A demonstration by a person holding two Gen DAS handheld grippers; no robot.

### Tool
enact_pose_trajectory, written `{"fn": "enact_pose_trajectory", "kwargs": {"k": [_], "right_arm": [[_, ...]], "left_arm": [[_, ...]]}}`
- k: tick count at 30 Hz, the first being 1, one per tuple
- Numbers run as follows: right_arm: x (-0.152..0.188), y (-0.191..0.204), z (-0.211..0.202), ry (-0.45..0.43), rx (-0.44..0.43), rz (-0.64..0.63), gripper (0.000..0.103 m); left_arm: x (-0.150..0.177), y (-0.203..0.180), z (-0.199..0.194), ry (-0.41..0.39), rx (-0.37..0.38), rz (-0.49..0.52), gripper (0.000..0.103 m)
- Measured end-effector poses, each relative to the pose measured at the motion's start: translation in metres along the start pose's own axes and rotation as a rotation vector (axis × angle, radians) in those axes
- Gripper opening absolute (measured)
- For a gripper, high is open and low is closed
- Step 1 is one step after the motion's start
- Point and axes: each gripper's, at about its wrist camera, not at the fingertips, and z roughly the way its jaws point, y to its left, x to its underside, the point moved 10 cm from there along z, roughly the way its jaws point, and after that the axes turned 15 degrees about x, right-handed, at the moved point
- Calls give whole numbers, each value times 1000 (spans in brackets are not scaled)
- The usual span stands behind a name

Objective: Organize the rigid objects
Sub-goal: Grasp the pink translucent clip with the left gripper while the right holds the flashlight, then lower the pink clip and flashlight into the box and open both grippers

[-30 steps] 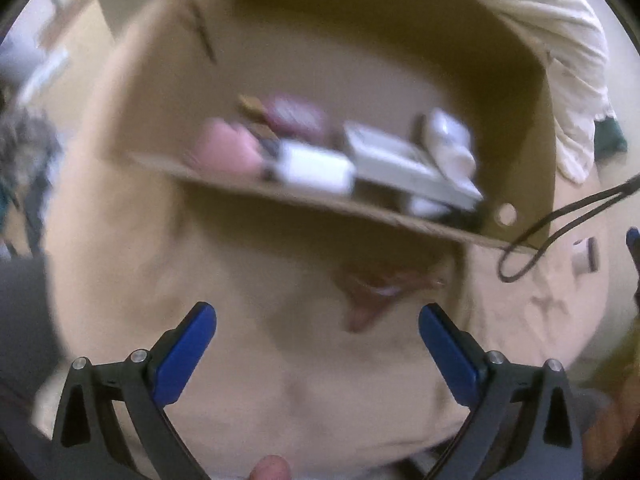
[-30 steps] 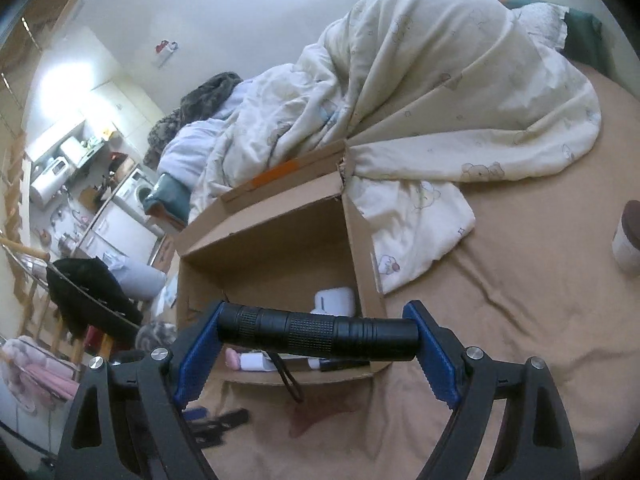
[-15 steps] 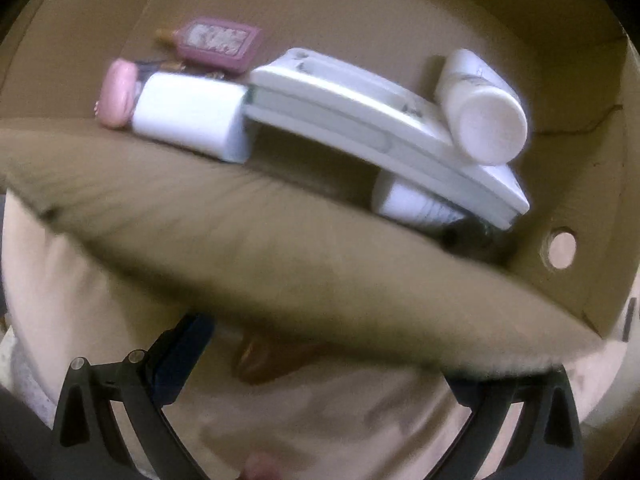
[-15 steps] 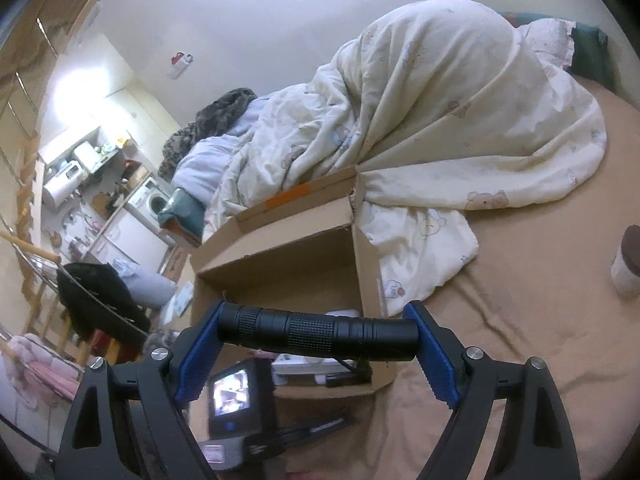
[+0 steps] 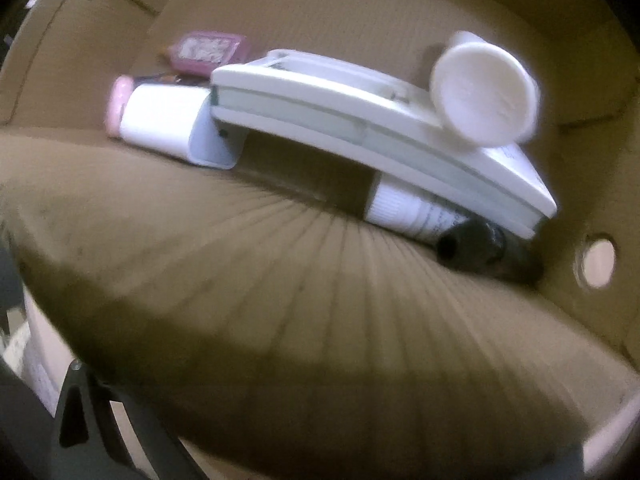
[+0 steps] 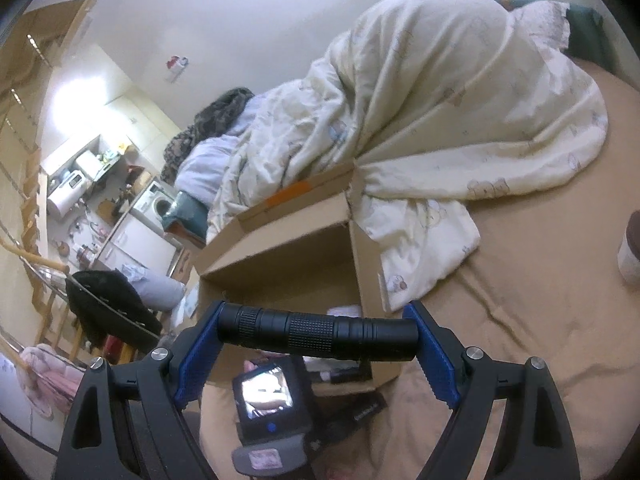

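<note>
My right gripper (image 6: 316,344) is shut on a black flashlight (image 6: 316,332), held crosswise between the blue pads just above the near side of an open cardboard box (image 6: 280,248). The left wrist view looks straight down into that box. Inside lie a long white flat device (image 5: 360,128), a white tube with a round cap (image 5: 484,96), a pink bottle (image 5: 208,50), a white bottle with a pink cap (image 5: 160,120) and a black cylinder (image 5: 472,244). The box's near wall (image 5: 280,300) hides my left fingertips; only one finger base (image 5: 76,412) shows, standing wide.
The box rests on a tan bed sheet (image 6: 520,340) against a heaped cream quilt (image 6: 440,120). A white cup with a dark lid (image 6: 632,252) stands at the right edge. The left gripper's body with its small screen (image 6: 268,396) sits below the flashlight. A dark-draped chair (image 6: 108,304) is left.
My left gripper has dropped and moved in over the box, so the near wall now covers its fingers. Its body has come into the right wrist view. The flashlight stays gripped.
</note>
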Motion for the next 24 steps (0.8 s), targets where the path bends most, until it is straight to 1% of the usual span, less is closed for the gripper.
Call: {"fn": "enact_pose_trajectory", "kwargs": {"k": [2, 4, 7, 8, 10, 14, 16, 18, 19, 22, 24], "right_arm": [[5, -5, 6, 38, -16, 30, 93], [6, -9, 10, 47, -3, 39, 93], [8, -9, 13, 54, 6, 30, 93], [10, -8, 13, 59, 7, 22, 93], [13, -5, 14, 63, 16, 0, 93], [14, -2, 16, 58, 42, -31, 93], [14, -2, 17, 55, 54, -35, 93], [15, -1, 17, 53, 60, -39, 93], [15, -1, 18, 51, 64, -42, 93], [16, 3, 18, 44, 73, -63, 93], [14, 8, 18, 39, 72, -67, 93]], "left_arm": [[0, -2, -3, 9, 25, 26, 99], [2, -1, -5, 15, 46, 36, 99], [8, 1, -10, 42, 56, 88, 98], [12, -5, -13, 57, 61, 119, 98], [21, -9, -19, 75, 81, 147, 98], [40, 6, -34, 113, 83, 177, 98], [42, 13, -43, 116, 82, 191, 98], [42, 15, -58, 105, 89, 218, 98], [33, 19, -65, 92, 93, 233, 98], [16, 16, -97, 34, 114, 287, 98], [3, 15, -123, -18, 132, 326, 98]]}}
